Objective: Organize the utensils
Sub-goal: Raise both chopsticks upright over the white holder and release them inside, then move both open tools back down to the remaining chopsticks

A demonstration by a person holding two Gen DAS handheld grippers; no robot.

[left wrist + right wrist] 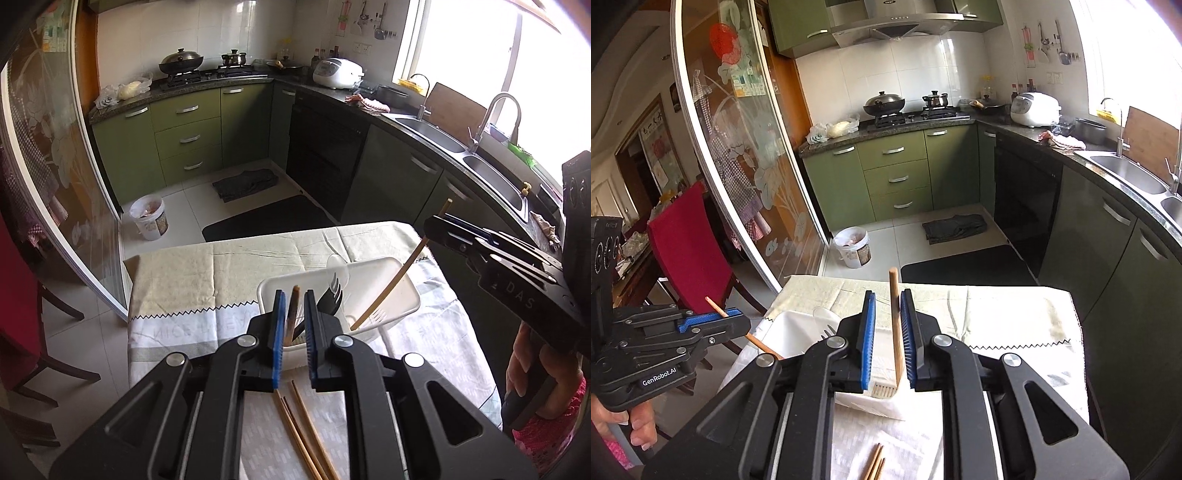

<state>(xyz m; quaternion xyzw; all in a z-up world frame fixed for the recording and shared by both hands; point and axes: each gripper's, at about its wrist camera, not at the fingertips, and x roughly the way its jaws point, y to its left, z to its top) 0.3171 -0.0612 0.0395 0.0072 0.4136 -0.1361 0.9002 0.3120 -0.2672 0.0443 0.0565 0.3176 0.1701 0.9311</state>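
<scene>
A white plastic basket (402,295) stands on the cloth-covered table and holds a black fork (330,295) and a clear spoon (338,267). My left gripper (294,314) holds a brown chopstick (293,314) upright between its blue pads, over the basket's near end. My right gripper (437,227) comes in from the right, shut on a lighter chopstick (391,288) whose lower tip rests inside the basket. In the right wrist view that chopstick (895,332) stands between the pads of my right gripper (887,332), and my left gripper (737,317) holds its chopstick (713,304) at the left. The basket (786,328) lies below.
Three loose chopsticks (303,432) lie on the table cloth (192,280) under my left gripper; they also show in the right wrist view (875,463). A red chair (690,251) stands left of the table. Green kitchen cabinets, a bucket (149,218) and a sink (491,177) lie beyond.
</scene>
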